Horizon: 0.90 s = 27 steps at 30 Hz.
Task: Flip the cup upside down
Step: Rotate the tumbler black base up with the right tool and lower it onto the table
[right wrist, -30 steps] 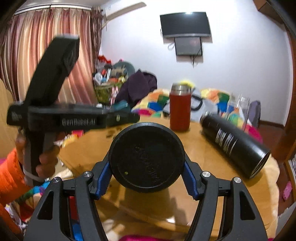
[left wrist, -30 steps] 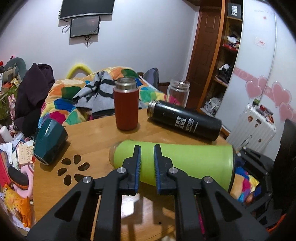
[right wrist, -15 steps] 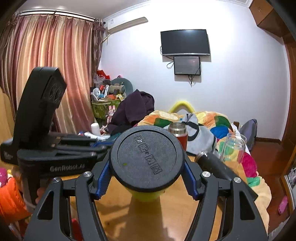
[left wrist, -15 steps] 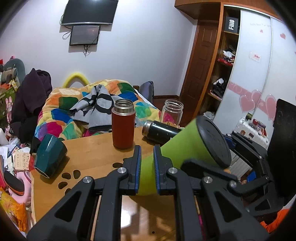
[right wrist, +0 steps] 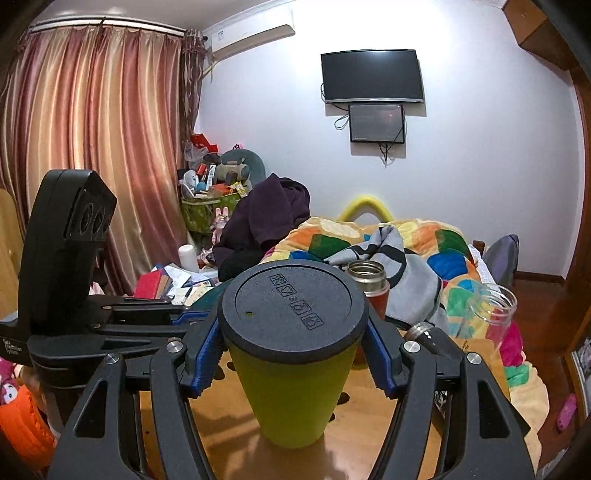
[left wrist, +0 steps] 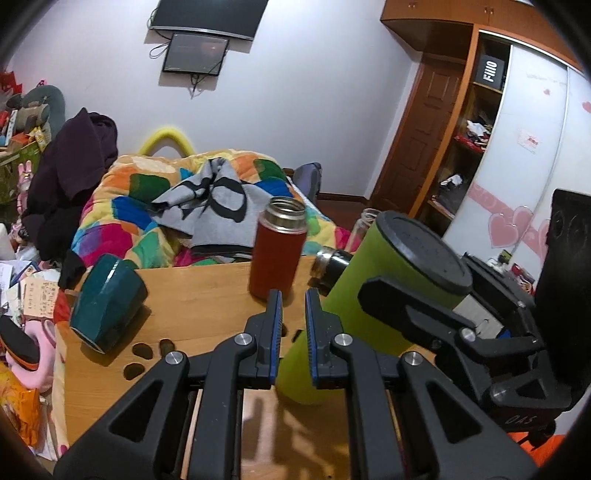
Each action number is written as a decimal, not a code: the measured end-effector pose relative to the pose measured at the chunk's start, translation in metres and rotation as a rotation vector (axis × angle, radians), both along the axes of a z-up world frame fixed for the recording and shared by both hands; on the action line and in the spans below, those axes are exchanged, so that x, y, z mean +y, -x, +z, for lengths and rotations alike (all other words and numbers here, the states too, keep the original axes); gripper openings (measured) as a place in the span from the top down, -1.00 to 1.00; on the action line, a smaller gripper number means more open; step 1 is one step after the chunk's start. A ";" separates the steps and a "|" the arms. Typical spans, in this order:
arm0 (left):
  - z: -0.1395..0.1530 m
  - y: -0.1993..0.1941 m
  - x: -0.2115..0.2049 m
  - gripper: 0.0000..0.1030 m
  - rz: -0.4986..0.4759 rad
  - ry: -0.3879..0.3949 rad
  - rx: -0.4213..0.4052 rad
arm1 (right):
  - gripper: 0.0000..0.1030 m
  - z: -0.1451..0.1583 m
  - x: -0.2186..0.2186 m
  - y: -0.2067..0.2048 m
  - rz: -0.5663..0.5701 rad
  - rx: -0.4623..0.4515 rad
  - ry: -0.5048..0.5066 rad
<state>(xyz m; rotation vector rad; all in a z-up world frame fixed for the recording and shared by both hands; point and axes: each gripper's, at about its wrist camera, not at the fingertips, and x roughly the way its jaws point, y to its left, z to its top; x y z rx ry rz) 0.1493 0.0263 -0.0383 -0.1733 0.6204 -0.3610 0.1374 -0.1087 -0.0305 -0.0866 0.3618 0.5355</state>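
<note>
Now the right gripper (right wrist: pixel 291 354) clamps the green cup (right wrist: pixel 291 384) by its black end on the table (left wrist: pixel 207 302)
Left gripper (left wrist: pixel 293 332) fingers narrow, holding nothing; red flask (left wrist: pixel 277 254) stands behind, black bottle (left wrist: pixel 330 266) mostly hidden by cup

Bare table (left wrist: pixel 207 295) lies left of the green cup (left wrist: pixel 354 295); red flask (left wrist: pixel 277 254) and black bottle (left wrist: pixel 330 264) crowd behind.

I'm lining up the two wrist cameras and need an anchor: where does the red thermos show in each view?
Left wrist: the red thermos stands upright at centre, beyond the left gripper, left of the green cup.
Right wrist: only its steel mouth and a red sliver show, right of centre, behind the green cup's black end.
Shared landmark: the wall TV.
</note>
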 end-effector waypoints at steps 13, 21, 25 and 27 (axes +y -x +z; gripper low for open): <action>-0.012 0.014 0.019 0.79 0.094 -0.083 -0.014 | -0.23 0.000 0.016 -0.002 -0.003 -0.007 0.057; -0.017 0.030 0.031 0.75 0.127 -0.087 -0.012 | -0.23 -0.002 0.014 -0.013 -0.012 0.039 0.045; -0.014 0.036 0.032 0.75 0.128 -0.081 -0.024 | -0.23 -0.002 0.013 -0.012 -0.009 0.039 0.038; -0.012 0.038 0.029 0.74 0.129 -0.088 -0.033 | -0.23 0.000 0.011 -0.011 -0.007 0.035 0.038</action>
